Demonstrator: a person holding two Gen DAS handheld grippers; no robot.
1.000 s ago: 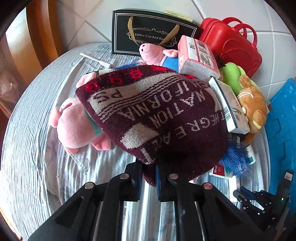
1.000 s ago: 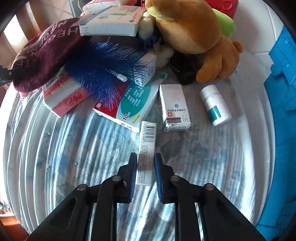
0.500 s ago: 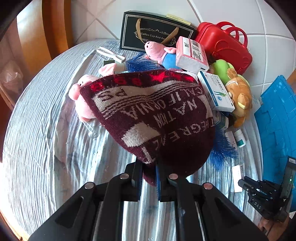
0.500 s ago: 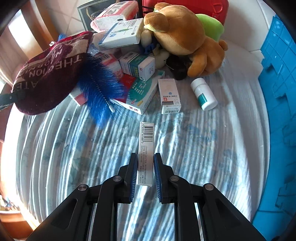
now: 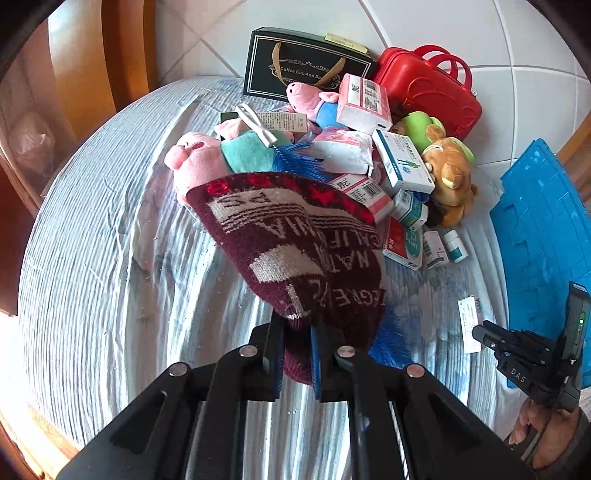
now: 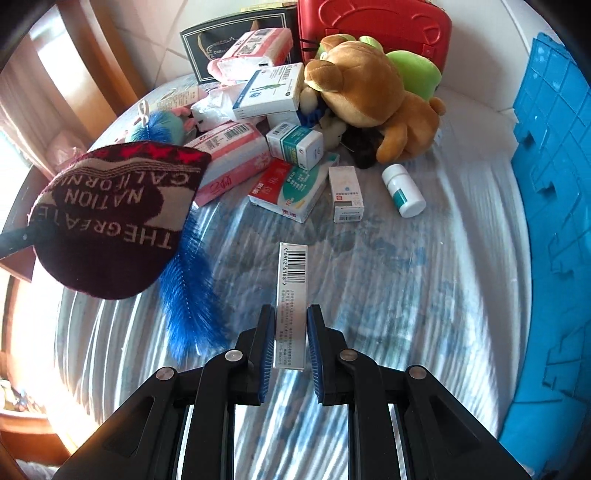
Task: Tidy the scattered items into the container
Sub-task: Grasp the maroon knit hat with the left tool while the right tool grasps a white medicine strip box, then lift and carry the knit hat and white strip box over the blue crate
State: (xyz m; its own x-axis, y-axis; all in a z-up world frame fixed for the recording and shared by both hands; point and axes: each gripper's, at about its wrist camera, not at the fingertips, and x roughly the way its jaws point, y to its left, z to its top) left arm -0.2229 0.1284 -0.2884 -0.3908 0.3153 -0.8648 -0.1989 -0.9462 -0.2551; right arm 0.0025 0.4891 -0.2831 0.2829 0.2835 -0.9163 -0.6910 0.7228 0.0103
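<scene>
Left gripper (image 5: 297,347): both fingers pressed together on the lower edge of the maroon knit hat (image 5: 306,254), at lower centre of the left wrist view.
Hat: hangs off the table, spreading up and left from the fingers; its lettering reads upside down here. In the right wrist view it sits at the left edge, lettering upright.
Right gripper (image 6: 290,336): clamped on the slim white carton (image 6: 293,291), blue pads against its two long sides.
Carton axis: long axis runs straight away from the gripper, up the frame; barcode end points to the pile, the near end sits between the fingers. It seems lifted clear of the cloth, though the fisheye view makes that hard to judge.
Blue bin (image 6: 554,192): fills the right edge of the right wrist view, well apart from the carton.
Blue feather duster (image 6: 188,295): lies just right of the hat, lower left of centre.
Pile: brown plush bear (image 6: 373,96), medicine boxes and a white bottle (image 6: 403,190) in the upper middle; red case (image 6: 373,26) at top.
</scene>
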